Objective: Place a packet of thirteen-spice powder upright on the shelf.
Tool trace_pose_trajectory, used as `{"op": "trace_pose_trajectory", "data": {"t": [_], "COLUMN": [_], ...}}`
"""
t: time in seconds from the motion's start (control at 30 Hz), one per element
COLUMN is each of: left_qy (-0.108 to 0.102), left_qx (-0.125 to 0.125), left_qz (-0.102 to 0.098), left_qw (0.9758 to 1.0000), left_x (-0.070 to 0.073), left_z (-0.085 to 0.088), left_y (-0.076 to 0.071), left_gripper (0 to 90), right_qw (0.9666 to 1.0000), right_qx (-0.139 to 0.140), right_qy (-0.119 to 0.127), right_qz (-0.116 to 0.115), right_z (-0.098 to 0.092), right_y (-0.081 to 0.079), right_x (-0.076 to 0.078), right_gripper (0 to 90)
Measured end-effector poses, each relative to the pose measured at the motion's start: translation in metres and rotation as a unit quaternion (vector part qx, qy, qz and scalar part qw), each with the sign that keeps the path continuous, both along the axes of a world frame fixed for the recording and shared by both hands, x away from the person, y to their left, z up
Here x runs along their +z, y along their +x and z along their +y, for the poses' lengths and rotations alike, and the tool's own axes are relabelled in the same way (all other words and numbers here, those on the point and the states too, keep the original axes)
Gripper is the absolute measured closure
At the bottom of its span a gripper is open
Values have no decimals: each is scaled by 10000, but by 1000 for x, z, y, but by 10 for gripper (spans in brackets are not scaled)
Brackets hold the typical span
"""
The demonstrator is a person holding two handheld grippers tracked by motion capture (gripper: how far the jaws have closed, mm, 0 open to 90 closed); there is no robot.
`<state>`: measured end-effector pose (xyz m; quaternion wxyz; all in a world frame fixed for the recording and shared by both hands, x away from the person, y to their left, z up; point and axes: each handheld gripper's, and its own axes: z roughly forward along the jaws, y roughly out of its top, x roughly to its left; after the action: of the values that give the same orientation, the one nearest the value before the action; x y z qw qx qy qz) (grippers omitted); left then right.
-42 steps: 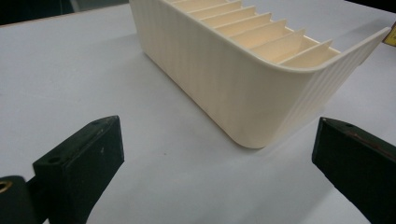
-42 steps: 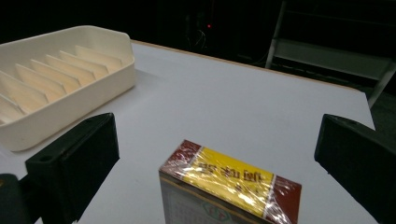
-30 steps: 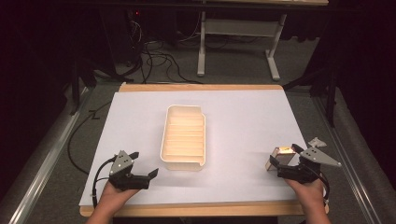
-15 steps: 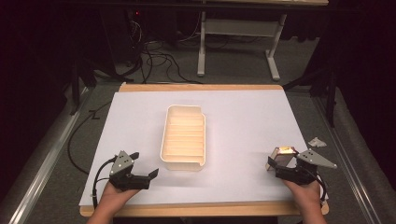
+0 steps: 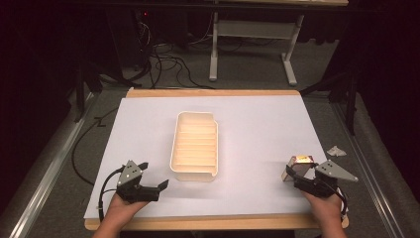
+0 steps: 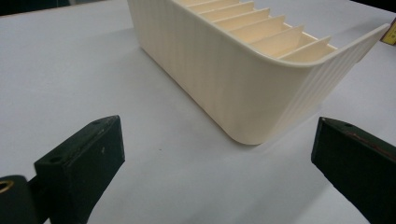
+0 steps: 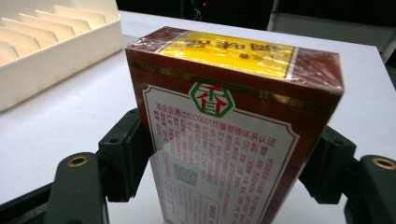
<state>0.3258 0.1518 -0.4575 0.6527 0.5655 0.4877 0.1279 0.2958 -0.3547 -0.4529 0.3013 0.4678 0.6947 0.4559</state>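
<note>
The small red and yellow box (image 5: 298,166) stands near the right edge of the bench (image 5: 257,124), well apart from the cream slotted tray (image 5: 194,146) at the middle. In the high view, the right tongs (image 5: 293,174) reach the box from the person's side, while the left tongs (image 5: 157,185) rest low just beside the tray's near left corner. A small crumpled scrap (image 5: 337,150) lies off the bench to the right. In the left gripper view, the left tongs (image 6: 219,163) are spread wide with nothing between the jaws, facing the tray's rounded corner (image 6: 261,107). In the right gripper view, the box (image 7: 224,135) stands upright between the jaws of the right tongs (image 7: 224,163), printed face towards the camera; the jaws have just been closing on its narrow sides, and both pads look to be against it, though how firmly cannot be told. To do this grasp well, the pads should probably press squarely on both narrow sides, low enough that the box does not tip, and the squeeze should stay gentle, since a wrapped carton may slip or dent. The lift should likely wait until the box is firmly held.
</note>
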Motion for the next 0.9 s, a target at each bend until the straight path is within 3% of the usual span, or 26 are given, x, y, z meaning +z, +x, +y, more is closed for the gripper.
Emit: {"op": "trace_pose_trajectory", "data": {"t": [0.27, 0.6, 0.67, 0.77, 0.9], "left_qy": [-28, -70, -32, -36, -51], "left_qx": [41, 107, 105, 110, 125], "left_qz": [-4, -2, -10, -22, -34], "left_qw": [10000, 9999, 9999, 9999, 9999], "left_x": [1, 1, 1, 1, 2], "left_z": [1, 1, 2, 2, 3], "left_y": [0, 1, 1, 1, 0], "left_gripper": [34, 38, 39, 39, 42], "right_qw": [9999, 9993, 9986, 9979, 9977], "right_qx": [-10, -230, -423, -509, -568], "right_qy": [-116, -124, -185, -321, -295], "right_qz": [-116, -256, -260, -258, -209], "right_z": [2, 29, 42, 53, 67], "right_y": [0, 11, 20, 29, 44], "right_x": [4, 15, 17, 18, 16], "right_gripper": [286, 286, 286, 286, 286]}}
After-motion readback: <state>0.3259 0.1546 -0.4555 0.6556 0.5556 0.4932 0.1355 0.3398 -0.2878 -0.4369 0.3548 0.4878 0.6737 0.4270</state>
